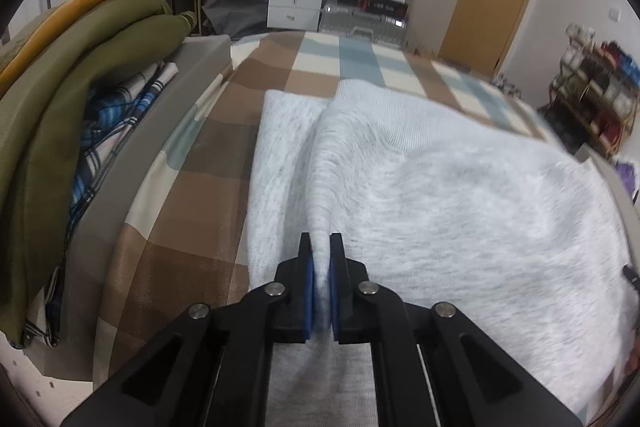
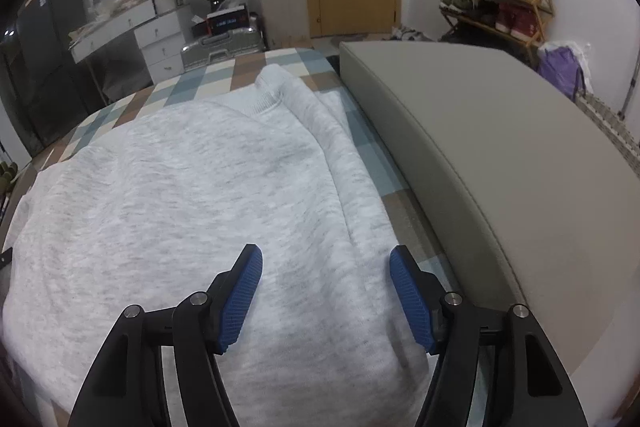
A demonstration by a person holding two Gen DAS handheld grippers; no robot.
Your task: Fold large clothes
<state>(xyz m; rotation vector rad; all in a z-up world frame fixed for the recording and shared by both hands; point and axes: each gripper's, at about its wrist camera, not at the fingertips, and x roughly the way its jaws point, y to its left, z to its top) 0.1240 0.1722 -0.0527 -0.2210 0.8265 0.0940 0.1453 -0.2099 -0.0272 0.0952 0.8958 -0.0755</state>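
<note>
Knitwear fills the middle of both views: a large light grey sweatshirt of soft melange fabric [image 1: 420, 195] lies spread on the bed, over a checked bedsheet with brown, cream and pale blue squares [image 1: 192, 163]. In the left wrist view the left tool [image 1: 321, 247] sits at the lower centre of the frame, and its blue pads are pressed together on a raised ridge of the grey fabric. This pinched fold runs from the pads up toward the centre of the frame, and a flat part of the sweatshirt lies to its left. At the left edge of this view, a pile of olive green cloth [image 1: 60, 107] rests on a grey padded bed edge, with a blue and white plaid fabric [image 1: 104, 131] under it.

In the right wrist view the right tool [image 2: 326, 259] is at the lower centre, with its blue ribbed pads [image 2: 240, 303] standing well apart above the sweatshirt; nothing is gripped between them. The ribbed collar [image 2: 260, 103] shows in the upper centre. A grey padded bench [image 2: 500, 155] runs along the right side, just beside the bed.
</note>
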